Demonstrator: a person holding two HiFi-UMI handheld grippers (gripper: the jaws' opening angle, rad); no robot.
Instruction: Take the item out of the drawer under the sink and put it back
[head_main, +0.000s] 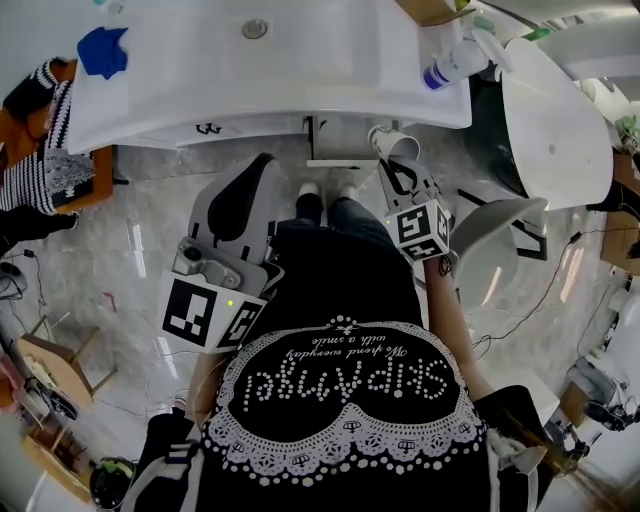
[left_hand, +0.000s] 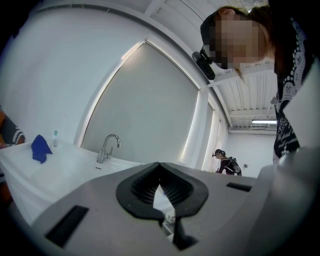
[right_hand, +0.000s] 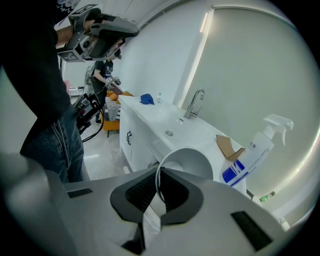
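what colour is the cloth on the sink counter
Blue; the cloth shows best in the head view.

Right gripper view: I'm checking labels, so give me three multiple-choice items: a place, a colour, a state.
1. The spray bottle stands: A on the sink counter; B on the floor; C on a chair.
2. The cloth on the counter is: A red; B blue; C yellow.
3. The right tool is: A open and empty; B shut on the white cup at its rim; C shut on a towel.
Answers: A, it stands at the counter's end; B, it is plainly blue; B, its jaws pinch the rim.
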